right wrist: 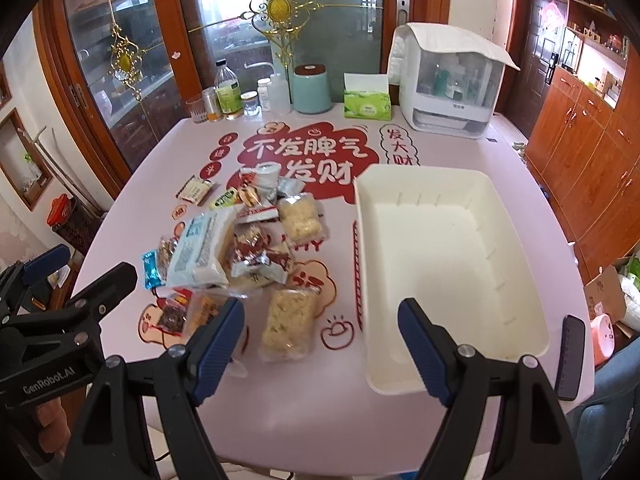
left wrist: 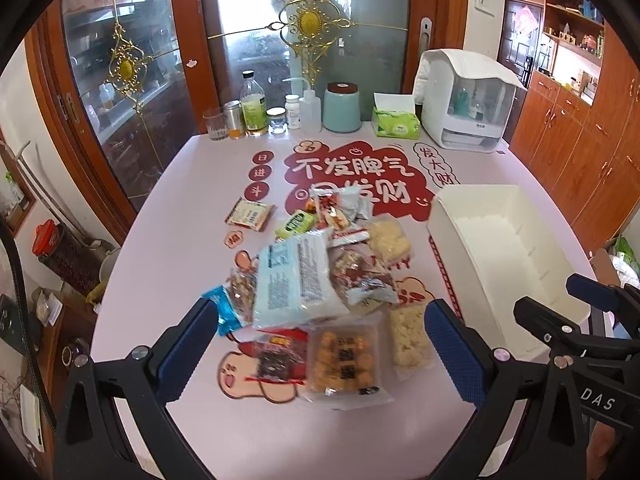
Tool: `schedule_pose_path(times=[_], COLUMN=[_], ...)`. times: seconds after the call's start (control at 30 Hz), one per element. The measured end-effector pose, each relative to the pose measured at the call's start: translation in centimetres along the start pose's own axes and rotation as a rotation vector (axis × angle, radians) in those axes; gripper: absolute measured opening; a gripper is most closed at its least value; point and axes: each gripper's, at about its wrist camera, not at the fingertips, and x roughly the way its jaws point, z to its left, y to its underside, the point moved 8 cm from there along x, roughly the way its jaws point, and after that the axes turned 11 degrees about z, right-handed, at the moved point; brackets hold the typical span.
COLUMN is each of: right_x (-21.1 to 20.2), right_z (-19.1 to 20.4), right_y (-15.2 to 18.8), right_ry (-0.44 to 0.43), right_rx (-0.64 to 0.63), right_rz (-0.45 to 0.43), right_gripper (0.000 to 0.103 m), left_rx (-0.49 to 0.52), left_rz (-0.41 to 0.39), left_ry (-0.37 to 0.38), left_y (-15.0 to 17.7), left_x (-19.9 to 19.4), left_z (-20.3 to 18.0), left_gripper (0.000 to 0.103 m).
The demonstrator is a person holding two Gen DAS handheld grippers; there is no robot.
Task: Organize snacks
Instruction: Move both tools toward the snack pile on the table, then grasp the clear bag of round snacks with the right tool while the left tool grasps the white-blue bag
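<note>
A pile of wrapped snacks (left wrist: 316, 276) lies mid-table; it also shows in the right wrist view (right wrist: 240, 252). A pale blue pack (left wrist: 296, 280) tops it. A clear pack of round biscuits (left wrist: 344, 360) and a puffed rice bar (left wrist: 410, 334) lie nearest. An empty white bin (right wrist: 460, 344) stands to the right, also in the left wrist view (left wrist: 460, 216). My left gripper (left wrist: 320, 352) is open above the near snacks. My right gripper (right wrist: 320, 340) is open between the rice bar (right wrist: 288, 324) and the bin's near left corner.
Bottles and jars (left wrist: 256, 112), a teal canister (left wrist: 342, 108), a green tissue box (left wrist: 396, 122) and a white appliance (left wrist: 468, 100) line the table's far edge. One snack pack (left wrist: 250, 214) lies apart to the left. Wooden cabinets (right wrist: 588, 152) stand at right.
</note>
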Motion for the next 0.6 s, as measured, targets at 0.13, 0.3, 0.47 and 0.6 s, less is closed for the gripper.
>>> schedule_pose_path(times=[0.13,0.3,0.47,0.6], right_x=[-0.1,0.6,2.0,3.4], right_z=[1.6,3.8,6.0,7.6], right_y=[-1.0,-1.8,-2.1,-2.1], right_ry=[0.008,0.019,0.006,-0.027], right_rx=[0.009,0.006,0.015,0.031], right_rz=[-0.012,-0.008,0.019,0.043], right_gripper=[0.08,0.08,0.08,0.079], left_rx=[-0.025,-0.058,-0.055,-0.035], left_rz=[-0.003,-0.007,-0.006,0.035], left_ry=[0.018,0.016,-0.015,-0.03], left_y=[-1.1,-1.9,-2.3,-2.3], left_x=[0.0,0.6,2.0,3.7], left_z=[3.3,7.2,11.1,13.3], left_gripper=[0.102,0.102,0.102,0.102])
